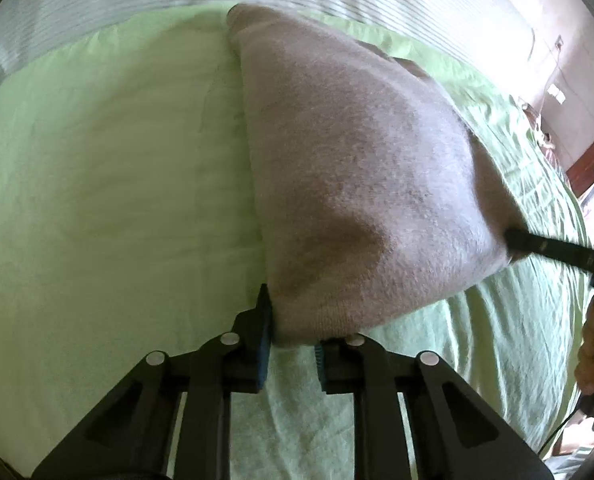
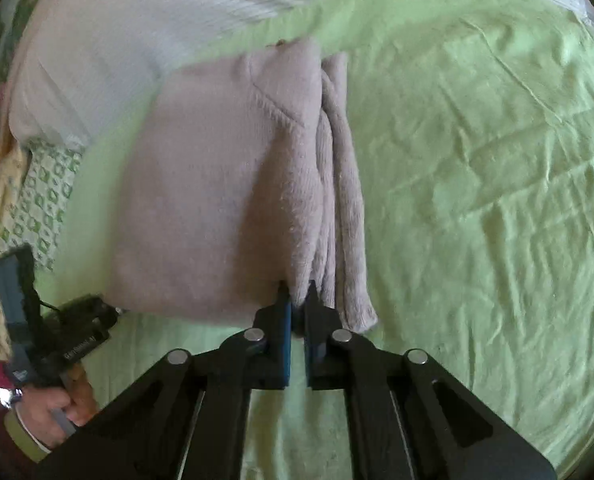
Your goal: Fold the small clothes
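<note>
While you hold the left hand-held gripper (image 1: pixel 293 334) low over the bed, its blue-padded jaws sit partly apart around the near left corner of the sweater (image 1: pixel 361 168); the left pad (image 1: pixel 263 344) touches the knit, but the cloth covers the right fingertip, so you cannot tell whether that corner is truly pinched. Your left hand (image 2: pixel 51 408) grips the handle at the lower left edge of the right wrist view.

Between your two tools, the sweater is a pale mauve-grey knit, soft and fuzzy, lifted off the bed along its near edge into a broad sloping panel. A diagonal seam crosses its upper part, and a ribbed, rolled section hangs beside its right edge.

Further right, your right hand-held gripper (image 2: pixel 297 300) points forward with its jaws drawn narrow, clamped on the near right corner of the sweater. In the left wrist view it reaches in from the right edge.

Below lies the bed sheet (image 2: pixel 477 200), light green and creased, with a white striped cover (image 2: pixel 137 20) beyond it.
</note>
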### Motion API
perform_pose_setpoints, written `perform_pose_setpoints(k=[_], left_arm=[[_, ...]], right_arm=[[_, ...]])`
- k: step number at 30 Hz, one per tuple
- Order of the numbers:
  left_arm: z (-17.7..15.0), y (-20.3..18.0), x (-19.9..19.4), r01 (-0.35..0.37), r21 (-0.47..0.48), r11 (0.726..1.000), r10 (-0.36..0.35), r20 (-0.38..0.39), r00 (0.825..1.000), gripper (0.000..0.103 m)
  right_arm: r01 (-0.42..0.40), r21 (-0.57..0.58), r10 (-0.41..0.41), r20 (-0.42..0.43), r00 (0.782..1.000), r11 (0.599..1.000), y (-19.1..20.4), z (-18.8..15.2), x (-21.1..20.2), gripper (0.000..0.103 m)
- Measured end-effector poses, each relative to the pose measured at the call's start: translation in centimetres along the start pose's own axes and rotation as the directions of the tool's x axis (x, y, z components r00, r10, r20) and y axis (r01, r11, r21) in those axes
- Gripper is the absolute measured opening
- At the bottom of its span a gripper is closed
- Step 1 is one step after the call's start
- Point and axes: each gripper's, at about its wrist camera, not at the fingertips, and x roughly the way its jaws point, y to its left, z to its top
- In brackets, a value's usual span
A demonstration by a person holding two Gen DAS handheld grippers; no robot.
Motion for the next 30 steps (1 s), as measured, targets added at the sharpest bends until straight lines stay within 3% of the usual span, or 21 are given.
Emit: perform_pose_setpoints(k=[4, 9, 14, 18, 22, 26, 30], left_arm=[[-0.2, -0.8, -0.4, -0.005, 0.053, 0.999, 0.006, -0.003, 1.0, 0.014], [-1.2, -1.1, 1.0, -0.031, 0.086, 0.996, 0.034, -0.038, 0.999, 0.014], [-1.2, -0.1, 0.4, -0.006, 0.049, 0.999, 0.009, -0.071, 0.997, 0.023], [-1.7, 0.9, -1.3, 0.024, 0.023, 0.999, -0.022, -0.079, 0.997, 0.03], [-2.3, 1.8, -3.9, 0.054, 0.014, 0.998, -0.053, -0.06, 0.997, 0.046], [-1.2, 3.3, -5.6, 0.08, -0.044, 0.996, -0.081, -0.021, 0.996, 0.053], [2.0, 4.2, -4.7, 0.102, -0.127, 0.987, -0.102, 0.002, 0.995, 0.058]], right_arm=[[0.02, 0.003, -0.02, 0.089, 0.996, 1.0, -0.6, 0.6, -3.2, 0.005], [0.092, -0.005, -0.092, -0.027, 0.995, 0.996, -1.8, -0.5, 0.6, 0.005], [0.071, 0.001, -0.071, -0.022, 0.997, 0.997, -1.1, -0.4, -0.3, 0.007], [0.059, 0.042, -0.059, -0.01, 0.998, 0.997, -1.9, -0.3, -2.1, 0.023], [0.018, 0.101, -0.024, 0.067, 0.997, 0.995, -2.5, 0.2, -4.4, 0.035], [-0.003, 0.114, -0.008, 0.101, 0.995, 0.993, -2.2, 1.9, -4.7, 0.04], [-0.01, 0.113, -0.002, 0.108, 0.994, 0.994, -1.2, 4.6, -2.9, 0.044]])
